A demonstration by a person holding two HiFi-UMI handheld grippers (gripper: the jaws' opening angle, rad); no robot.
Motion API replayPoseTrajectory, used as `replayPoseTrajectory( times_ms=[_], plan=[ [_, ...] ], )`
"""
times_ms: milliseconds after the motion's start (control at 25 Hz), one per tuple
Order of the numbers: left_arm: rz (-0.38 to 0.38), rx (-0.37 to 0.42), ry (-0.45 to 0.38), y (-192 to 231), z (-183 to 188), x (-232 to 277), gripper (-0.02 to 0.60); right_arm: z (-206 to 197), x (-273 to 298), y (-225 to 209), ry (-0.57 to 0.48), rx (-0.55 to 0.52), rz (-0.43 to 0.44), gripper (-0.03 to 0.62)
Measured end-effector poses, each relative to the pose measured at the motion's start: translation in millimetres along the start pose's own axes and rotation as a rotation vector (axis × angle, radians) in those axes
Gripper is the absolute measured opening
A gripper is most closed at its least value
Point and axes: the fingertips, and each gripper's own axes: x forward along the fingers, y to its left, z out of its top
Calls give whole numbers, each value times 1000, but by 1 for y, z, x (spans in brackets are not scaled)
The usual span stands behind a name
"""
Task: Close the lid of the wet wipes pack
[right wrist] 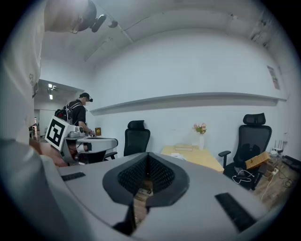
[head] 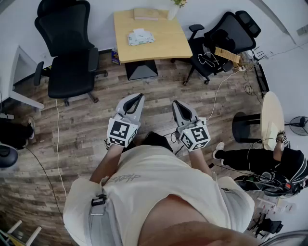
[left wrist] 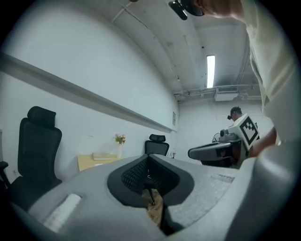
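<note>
Standing well back from the wooden table [head: 166, 41], the person holds both grippers out over the plank floor [head: 91, 120], side by side and apart. Left gripper [head: 138, 97] clenched: its own view shows the jaws meeting at the tip with nothing between them, only floor showing through the gap lower down. Right gripper [head: 176, 104] likewise clenched and holding nothing, jaws pointing toward the table. Wet wipes pack [head: 140, 37] lies on the tabletop, left of centre and nearer the left edge; too small here to tell whether its lid is up or down. A flat book [head: 146, 13] sits at the far edge, a vase [head: 173, 11] just beside it toward the far right corner. Black office chair [head: 67, 53] stands off the table's left side, a second chair [head: 226, 36] off the right.
</note>
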Motion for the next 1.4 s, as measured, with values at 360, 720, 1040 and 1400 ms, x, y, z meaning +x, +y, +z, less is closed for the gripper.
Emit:
replayPoseTrajectory(
  times_ms=[360,720,1040,1400],
  plan=[
    [13,-11,19,30,-7,-14,15,9,40,22,-28,16,19,2],
    [11,14,17,42,-3,-2,15,7,44,15,-7,25,14,2],
    [-3,10,61,39,-9,48,15,-12,50,-30,40,48,-4,2],
    [19,144,110,57,27,123,15,25,118,-96,-93,86,76,2]
  ],
)
